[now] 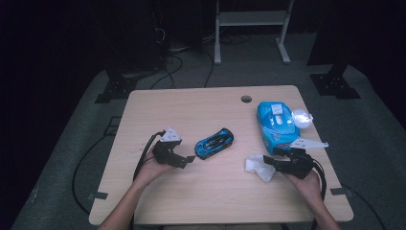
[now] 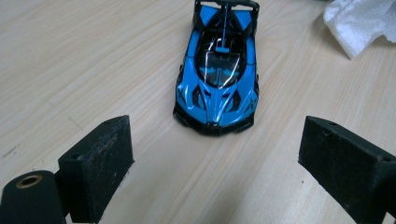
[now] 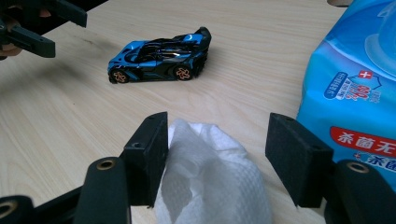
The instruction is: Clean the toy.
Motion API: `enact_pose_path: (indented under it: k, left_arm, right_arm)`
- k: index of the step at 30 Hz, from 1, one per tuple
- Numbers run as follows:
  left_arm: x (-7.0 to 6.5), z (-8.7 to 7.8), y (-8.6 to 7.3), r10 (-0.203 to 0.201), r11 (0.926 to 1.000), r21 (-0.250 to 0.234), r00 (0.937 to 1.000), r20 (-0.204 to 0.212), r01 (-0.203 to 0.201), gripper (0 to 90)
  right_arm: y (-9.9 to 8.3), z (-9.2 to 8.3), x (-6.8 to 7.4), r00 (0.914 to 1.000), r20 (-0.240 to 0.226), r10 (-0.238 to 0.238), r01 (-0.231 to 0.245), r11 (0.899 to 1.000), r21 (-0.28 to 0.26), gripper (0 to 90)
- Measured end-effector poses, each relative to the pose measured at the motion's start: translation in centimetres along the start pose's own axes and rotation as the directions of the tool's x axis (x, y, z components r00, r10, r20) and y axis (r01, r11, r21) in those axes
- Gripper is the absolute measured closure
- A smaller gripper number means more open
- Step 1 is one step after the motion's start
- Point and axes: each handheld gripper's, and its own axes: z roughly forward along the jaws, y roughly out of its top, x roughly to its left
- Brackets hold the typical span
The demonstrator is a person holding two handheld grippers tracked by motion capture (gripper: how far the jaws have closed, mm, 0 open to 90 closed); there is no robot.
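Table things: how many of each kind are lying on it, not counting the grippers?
Toy car: 1
Pack of wipes: 1
Loose white wipe: 1
Small clear wrapper beside the pack: 1
Total: 4

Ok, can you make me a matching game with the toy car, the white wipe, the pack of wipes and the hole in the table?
Things:
1. toy car
2. white wipe
3. pack of wipes
4. hole in the table

Places:
A. near the far edge of the table
B. between the open jaws of the right gripper
C. just ahead of the left gripper
D. beside the right gripper, blue

Pairs: 1-C, 2-B, 3-D, 4-A
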Motion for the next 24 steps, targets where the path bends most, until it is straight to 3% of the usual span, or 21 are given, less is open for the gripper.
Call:
enact_pose_path:
  k: [15, 22, 24]
  left_arm:
    - [0.4, -1.4, -1.9, -0.037, 0.9993, 0.002, 0.9992, -0.017, 0.037, 9.5]
    - [0.4, -1.7, -2.5, -0.031, 0.9993, 0.018, 0.9991, -0.027, 0.032, 9.4]
    - [0.5, -2.0, -3.1, -0.050, 0.9987, 0.007, 0.9982, -0.035, 0.050, 9.5]
  right_arm:
    - [-0.1, 0.1, 0.1, 1.0000, 0.003, -0.007, 0.007, 1.000, 0.009, 38.3]
    - [-0.1, 0.0, 0.2, 1.0000, 0.002, -0.009, 0.009, 1.000, 0.011, 38.3]
    - [-0.1, 0.0, 0.2, 0.9999, 0.001, -0.010, 0.010, 1.000, 0.009, 38.3]
